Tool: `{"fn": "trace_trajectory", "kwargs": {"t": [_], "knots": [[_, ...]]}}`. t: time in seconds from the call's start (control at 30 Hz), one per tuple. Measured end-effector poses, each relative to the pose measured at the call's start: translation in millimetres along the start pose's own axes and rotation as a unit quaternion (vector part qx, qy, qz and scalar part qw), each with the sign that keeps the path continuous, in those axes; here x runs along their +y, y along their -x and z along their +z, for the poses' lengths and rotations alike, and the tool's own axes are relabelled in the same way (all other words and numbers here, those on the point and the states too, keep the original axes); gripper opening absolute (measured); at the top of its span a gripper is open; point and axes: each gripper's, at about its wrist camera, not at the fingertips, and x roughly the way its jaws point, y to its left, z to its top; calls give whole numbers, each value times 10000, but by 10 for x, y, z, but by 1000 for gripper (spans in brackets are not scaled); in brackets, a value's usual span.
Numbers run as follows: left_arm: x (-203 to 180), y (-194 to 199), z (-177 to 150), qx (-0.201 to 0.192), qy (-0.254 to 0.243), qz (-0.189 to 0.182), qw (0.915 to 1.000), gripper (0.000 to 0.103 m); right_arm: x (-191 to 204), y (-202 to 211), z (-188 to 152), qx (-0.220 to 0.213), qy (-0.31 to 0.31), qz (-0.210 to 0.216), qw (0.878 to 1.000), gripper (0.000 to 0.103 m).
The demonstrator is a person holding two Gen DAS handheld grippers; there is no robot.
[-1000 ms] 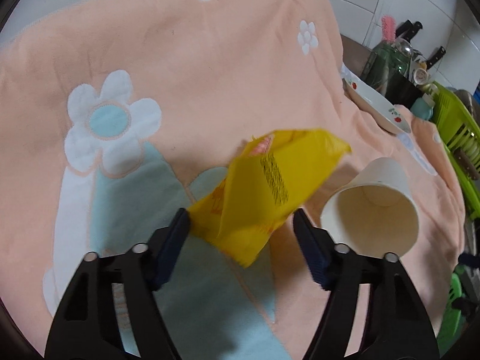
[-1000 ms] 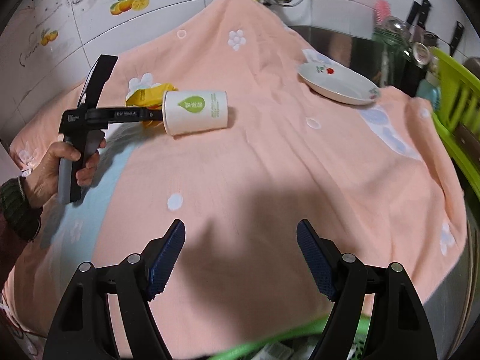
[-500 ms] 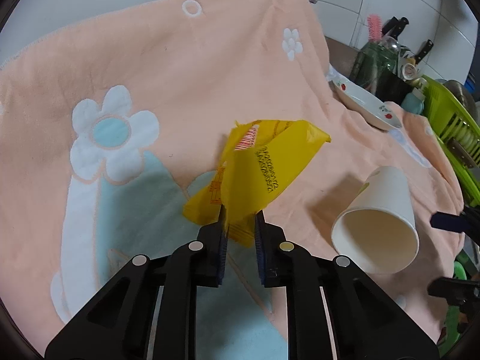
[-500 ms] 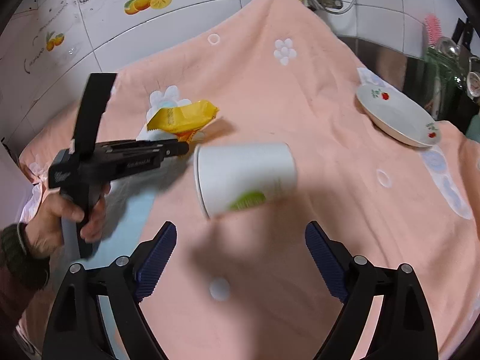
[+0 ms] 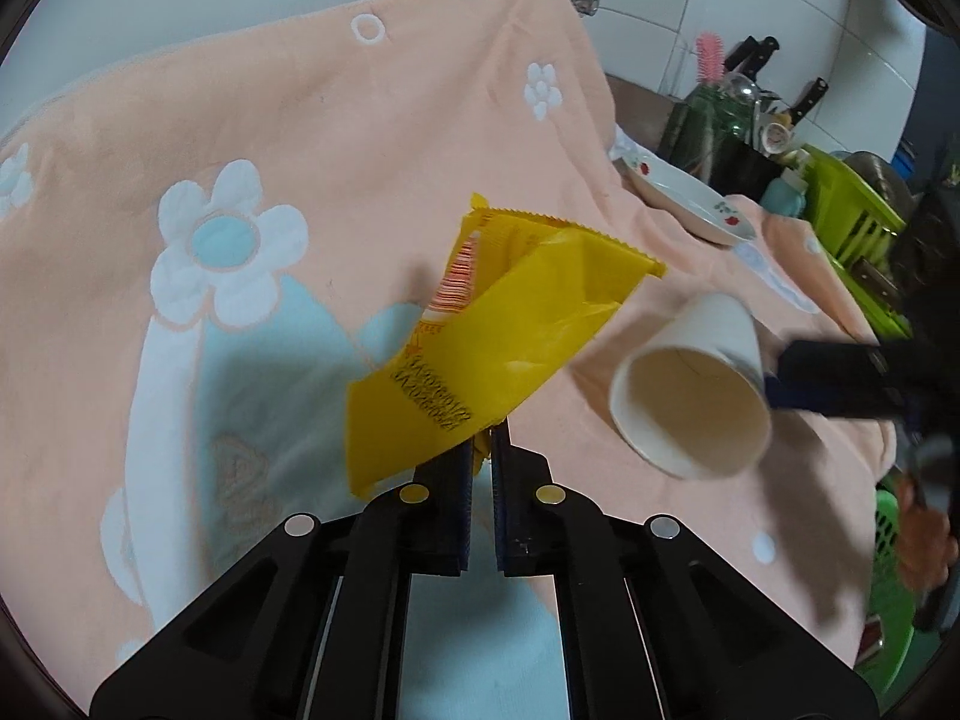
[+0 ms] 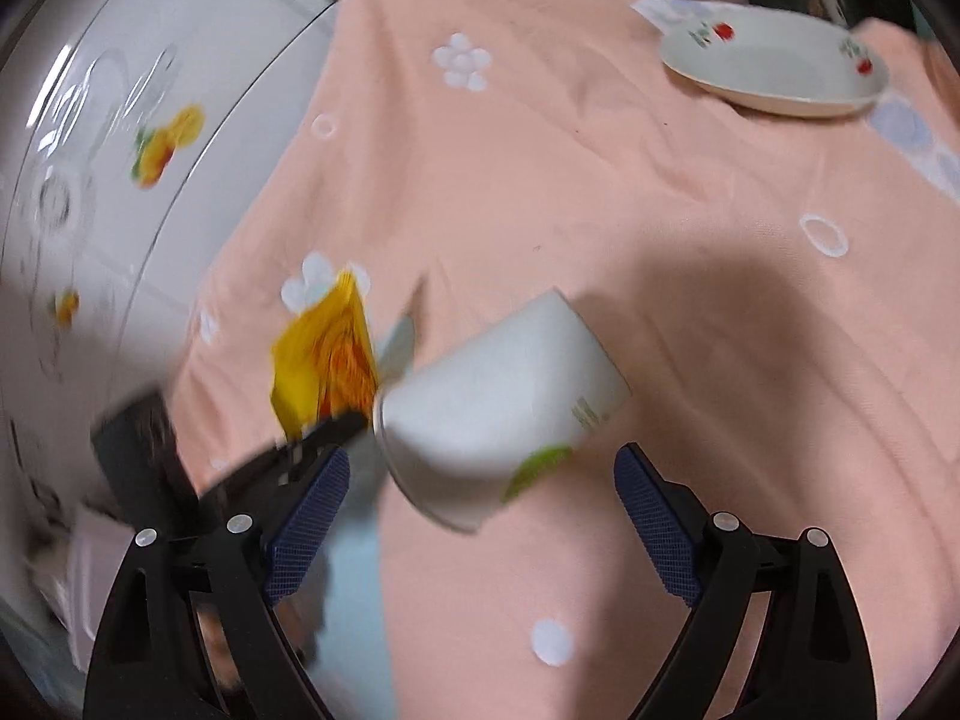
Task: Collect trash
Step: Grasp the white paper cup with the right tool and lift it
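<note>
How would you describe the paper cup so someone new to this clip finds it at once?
Start from the peach flowered cloth covering the counter. Near its middle, right of the yellow wrapper pinched in the left gripper, lies the paper cup. It is the only white cup, tipped on its side, with a green leaf mark.

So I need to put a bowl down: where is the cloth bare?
Bare cloth lies between the cup and the plate. It is crowded around the wrapper, the cup and both grippers.

Your left gripper, black plastic arms with triangular cut-outs, silver round screws, your right gripper, blue cross-hatched pads on matching black arms
</note>
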Motion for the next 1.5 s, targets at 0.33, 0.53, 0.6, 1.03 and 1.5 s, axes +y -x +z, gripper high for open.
{"fn": "trace_trajectory", "kwargs": {"t": [0.33,0.53,0.6,1.03,1.5], "knots": [[60,251,-140,-95,29,-97,9999,4,-178,-305,163,209,-1163,303,9925,87],[102,382,-193,-167,144,-137,9997,4,-276,-369,225,86,-1711,544,9837,81],[112,412,-206,-174,145,-141,9996,4,-268,-386,243,84,-1776,514,9827,68],[57,702,-382,-292,315,-278,9987,4,-32,37,-22,-100,-878,463,9950,58],[-214,1145,-591,-506,379,207,9978,74,82,976,-747,-389,-222,484,9978,58]]}}
